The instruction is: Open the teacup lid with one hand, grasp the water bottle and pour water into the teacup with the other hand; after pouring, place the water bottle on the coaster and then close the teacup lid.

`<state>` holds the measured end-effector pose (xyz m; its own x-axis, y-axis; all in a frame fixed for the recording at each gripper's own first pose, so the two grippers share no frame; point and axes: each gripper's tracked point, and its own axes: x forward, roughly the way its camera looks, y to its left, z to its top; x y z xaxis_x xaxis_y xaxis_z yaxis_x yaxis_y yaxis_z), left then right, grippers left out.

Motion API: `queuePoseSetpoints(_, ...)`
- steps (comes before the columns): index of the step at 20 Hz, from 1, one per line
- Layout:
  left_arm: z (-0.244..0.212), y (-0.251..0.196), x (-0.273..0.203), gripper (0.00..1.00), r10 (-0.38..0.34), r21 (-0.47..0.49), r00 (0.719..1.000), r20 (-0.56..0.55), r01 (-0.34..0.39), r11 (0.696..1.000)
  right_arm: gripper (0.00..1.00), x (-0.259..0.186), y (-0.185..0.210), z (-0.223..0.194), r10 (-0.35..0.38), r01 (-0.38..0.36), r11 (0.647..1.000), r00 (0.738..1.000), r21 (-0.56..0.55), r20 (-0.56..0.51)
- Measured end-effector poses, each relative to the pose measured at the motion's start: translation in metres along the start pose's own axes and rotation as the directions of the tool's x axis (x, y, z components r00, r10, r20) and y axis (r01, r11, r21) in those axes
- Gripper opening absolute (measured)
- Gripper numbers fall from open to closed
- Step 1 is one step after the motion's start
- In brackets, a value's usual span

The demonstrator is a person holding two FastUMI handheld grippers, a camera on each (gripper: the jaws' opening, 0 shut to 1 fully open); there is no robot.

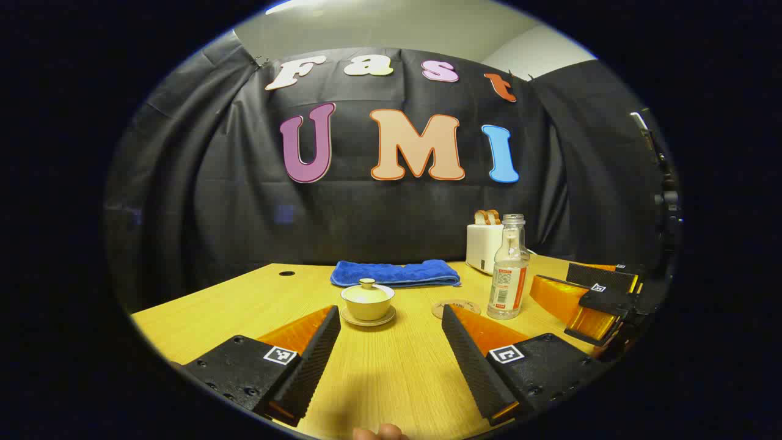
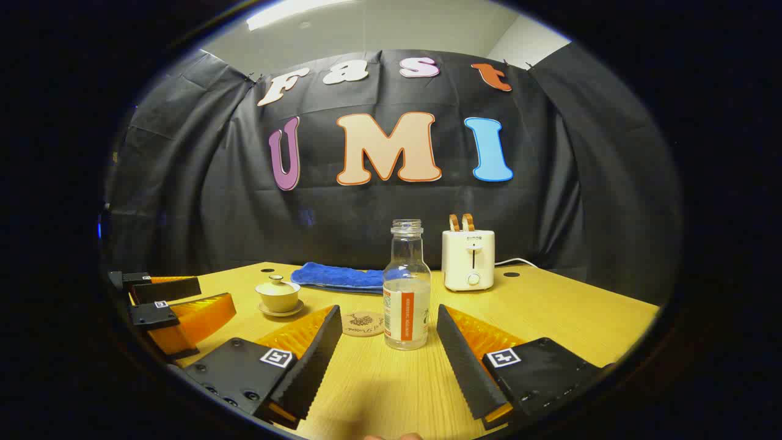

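Both grippers sit spread wide, holding nothing. Left gripper (image 1: 391, 360) lines up on the lidded teacup (image 1: 368, 300) straight ahead; right gripper (image 2: 388, 360) frames the water bottle (image 2: 406, 287), coaster (image 2: 363, 322) just left, probably so each handles 1 job.

bare table (image 2: 391, 379) before bottle (image 2: 406, 293), coaster (image 2: 363, 322) just beside

Coaster (image 1: 455, 307) partly hidden behind tongs' finger.

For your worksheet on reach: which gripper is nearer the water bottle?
Right. The right gripper is open with the water bottle just ahead between its fingers; the left gripper faces the teacup, bottle off to its right.
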<state>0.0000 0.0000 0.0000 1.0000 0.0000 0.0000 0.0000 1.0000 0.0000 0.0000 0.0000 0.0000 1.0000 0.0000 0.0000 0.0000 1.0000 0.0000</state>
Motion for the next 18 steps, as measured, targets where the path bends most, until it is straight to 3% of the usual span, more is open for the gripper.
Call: queuePoseSetpoints(18, -0.0008, -0.0038, 0.0024, 0.98, -0.008, -0.001, 1.0, 0.003, 0.008, 1.0, 0.98, -0.0012, -0.0015, -0.0008, -0.01, 0.01, 1.0, 1.0, 0.0, 0.002)
